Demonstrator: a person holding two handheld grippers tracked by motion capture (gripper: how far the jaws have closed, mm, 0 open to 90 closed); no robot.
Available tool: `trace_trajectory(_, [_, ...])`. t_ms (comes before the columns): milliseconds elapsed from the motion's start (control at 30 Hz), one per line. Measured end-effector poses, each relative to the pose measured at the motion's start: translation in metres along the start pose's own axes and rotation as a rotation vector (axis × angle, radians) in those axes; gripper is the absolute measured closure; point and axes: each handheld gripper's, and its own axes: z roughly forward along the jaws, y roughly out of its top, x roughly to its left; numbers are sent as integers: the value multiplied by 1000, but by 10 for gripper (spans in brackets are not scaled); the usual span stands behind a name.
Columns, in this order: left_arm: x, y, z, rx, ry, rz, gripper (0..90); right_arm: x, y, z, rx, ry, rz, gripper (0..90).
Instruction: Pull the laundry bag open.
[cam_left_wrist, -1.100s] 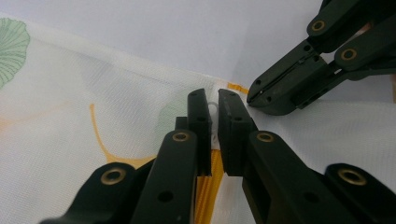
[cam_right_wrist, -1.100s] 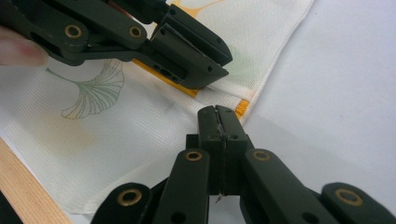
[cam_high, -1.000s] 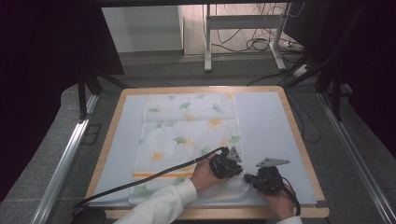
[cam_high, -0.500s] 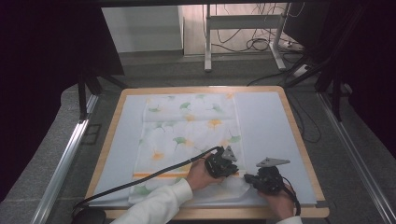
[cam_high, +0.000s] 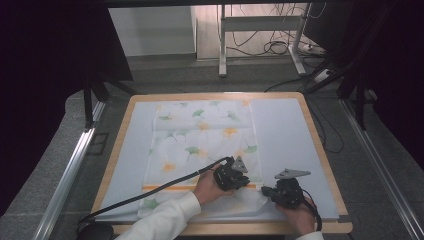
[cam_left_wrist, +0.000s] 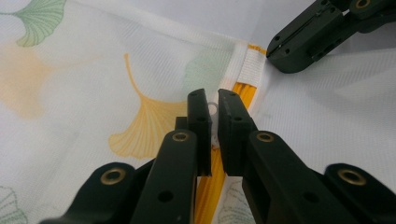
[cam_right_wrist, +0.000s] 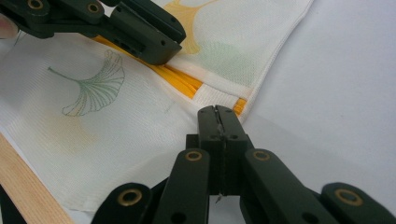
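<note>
While you hold both tools at the near edge of the surface (cam_high: 320, 150), your right tongs (cam_right_wrist: 218, 112) are pinched fully together on a thin fold of the cloth (cam_high: 200, 145) at its near right corner, just short of the white hem tab. Your left tongs (cam_left_wrist: 212, 100) sit just beside them, farther in, narrowed to a slim gap over the orange ribbed band (cam_left_wrist: 243, 91); a small pale loop of fabric shows between the tips, so they appear to nip it.

That cloth is a fine woven mesh, white, printed with ginkgo leaves in yellow and green, with a stitched white hem (cam_left_wrist: 187, 32) and the pleated orange stripe running across near your end. It lies flat and spread over the middle of the pale sheet covering the surface, its near corner rumpled under your tools.

To the right of the cloth you have a broad bare strip of sheet, and a narrower one on the left. A light wooden rim (cam_high: 327, 165) frames the surface. Beyond its far edge are grey floor, a metal stand (cam_high: 260, 25) and loose cables (cam_high: 280, 47).
</note>
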Motion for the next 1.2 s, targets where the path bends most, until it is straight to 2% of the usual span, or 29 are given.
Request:
trace_trajectory(800, [8,-17,-14,2,2,-35,851,0,0,0,-1,1,1,898])
trace_trajectory(933, [7,-18,-16,6,10,-24,850,0,0,0,-1,2,2,898])
trace_trajectory(1200, [8,-21,-18,5,10,-32,850,0,0,0,-2,2,2,898])
